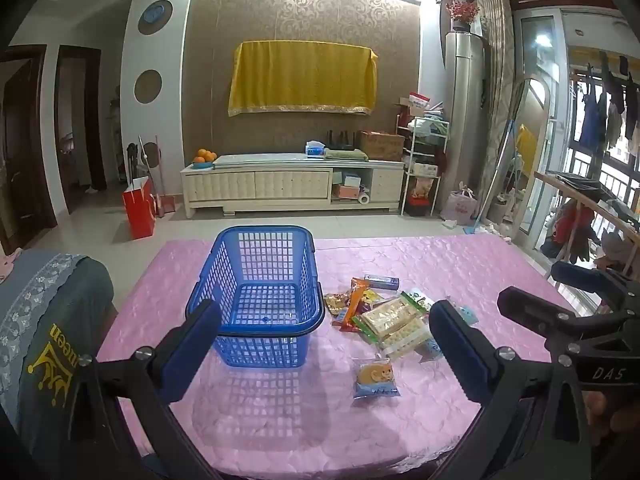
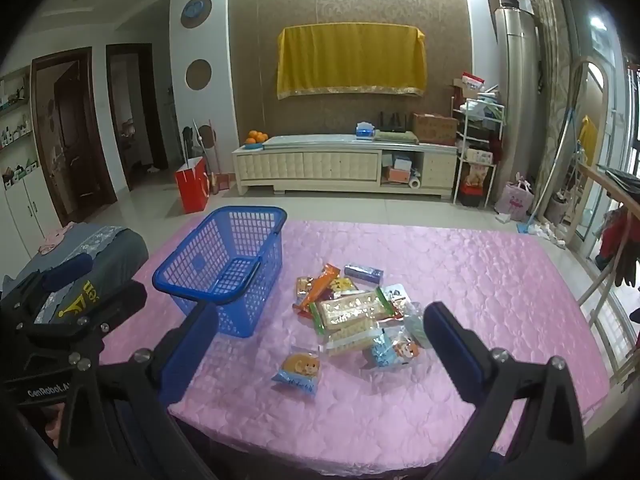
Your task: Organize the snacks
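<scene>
An empty blue plastic basket stands on the pink-covered table. To its right lies a pile of snack packets, with a blue cake packet lying apart, nearer to me. My left gripper is open above the table's near edge, with nothing between its fingers. My right gripper is also open and empty, hovering short of the snacks. Each gripper shows at the edge of the other's view.
A grey lace-trimmed cushion sits at the table's left. Beyond the table are tiled floor, a red bag, a cream TV cabinet and a rack of clutter. A wooden drying rack stands at the right.
</scene>
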### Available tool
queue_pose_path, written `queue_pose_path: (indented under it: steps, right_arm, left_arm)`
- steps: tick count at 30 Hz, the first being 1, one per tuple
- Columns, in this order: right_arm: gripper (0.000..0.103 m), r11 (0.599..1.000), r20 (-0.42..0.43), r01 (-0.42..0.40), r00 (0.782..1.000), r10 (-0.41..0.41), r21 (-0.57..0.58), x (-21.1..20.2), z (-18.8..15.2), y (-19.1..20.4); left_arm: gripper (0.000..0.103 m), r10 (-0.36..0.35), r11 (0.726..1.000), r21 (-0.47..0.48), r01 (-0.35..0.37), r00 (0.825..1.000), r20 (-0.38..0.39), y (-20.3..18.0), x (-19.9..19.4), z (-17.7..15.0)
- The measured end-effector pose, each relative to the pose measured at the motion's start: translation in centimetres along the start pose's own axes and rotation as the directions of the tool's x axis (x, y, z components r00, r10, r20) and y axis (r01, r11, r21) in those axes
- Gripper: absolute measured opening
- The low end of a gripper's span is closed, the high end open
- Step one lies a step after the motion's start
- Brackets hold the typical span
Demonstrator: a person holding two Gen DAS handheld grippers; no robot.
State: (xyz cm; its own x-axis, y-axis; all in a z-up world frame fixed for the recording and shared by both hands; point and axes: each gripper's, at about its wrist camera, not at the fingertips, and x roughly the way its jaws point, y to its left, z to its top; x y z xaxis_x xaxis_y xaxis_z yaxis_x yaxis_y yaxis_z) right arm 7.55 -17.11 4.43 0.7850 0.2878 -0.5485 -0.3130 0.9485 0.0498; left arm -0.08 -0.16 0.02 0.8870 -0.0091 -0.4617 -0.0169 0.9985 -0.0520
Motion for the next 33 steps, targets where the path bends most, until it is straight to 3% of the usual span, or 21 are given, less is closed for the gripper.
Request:
queue_pose_path:
  steps: [33]
  right_arm:
    - [0.103,1.000,-0.031,-0.009,0.999,0.009,0.023,-0.38,-0.43,-0.49]
  left_arm:
    - [0.103,0.001,1.000,0.005,-0.001,1.000,0.001,-0.27,-0.73,-0.50]
